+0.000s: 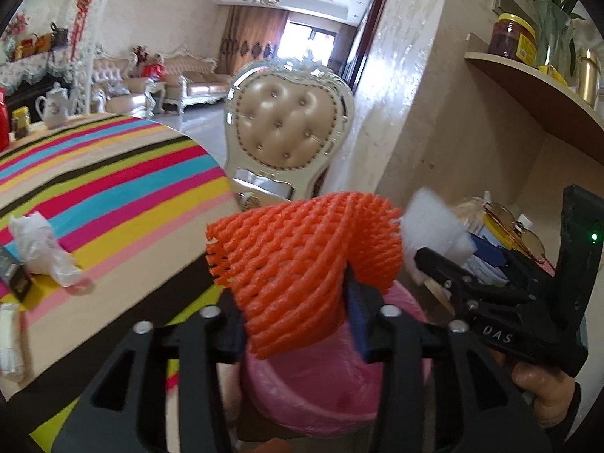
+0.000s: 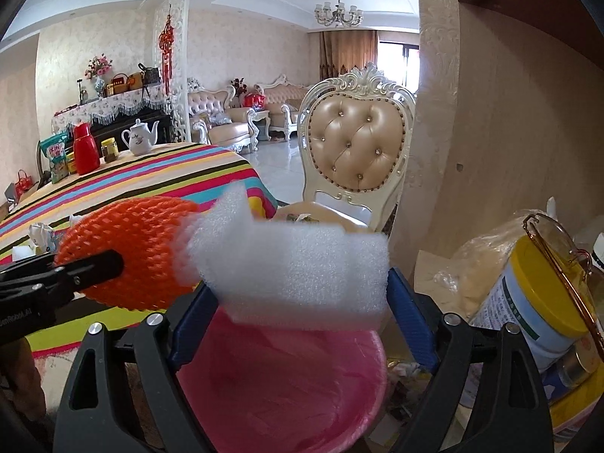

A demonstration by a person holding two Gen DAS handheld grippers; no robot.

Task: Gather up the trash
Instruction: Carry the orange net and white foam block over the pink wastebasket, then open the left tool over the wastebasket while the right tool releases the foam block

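Left wrist view: orange net [image 1: 302, 264] between the jaws of the left gripper [image 1: 298, 324], over the pink-lined bin [image 1: 313, 396]; pads close alongside, pressure on it not clear.
Right wrist view: white foam [image 2: 298, 268] spanning the blue pads of the right gripper [image 2: 302, 302], jaws wide and touching both its ends; bin [image 2: 287, 385] directly below.
Net, handling: very light, soft, springy mesh; squashes readily, likely to cling to a pad on release.
Foam, handling: featherweight, spongy, not fragile; slow, drifting fall likely.
Hold points: net by its bunched middle; foam across its long ends, as now.
Desk [image 1: 113, 188]: striped cloth, crumpled white wrapper [image 1: 41, 249] near the edge, probably next for pickup.
Wrapper, handling: thin, limp; pinch at a raised fold.
Risk: light pieces landing on the bin rim or beside it.
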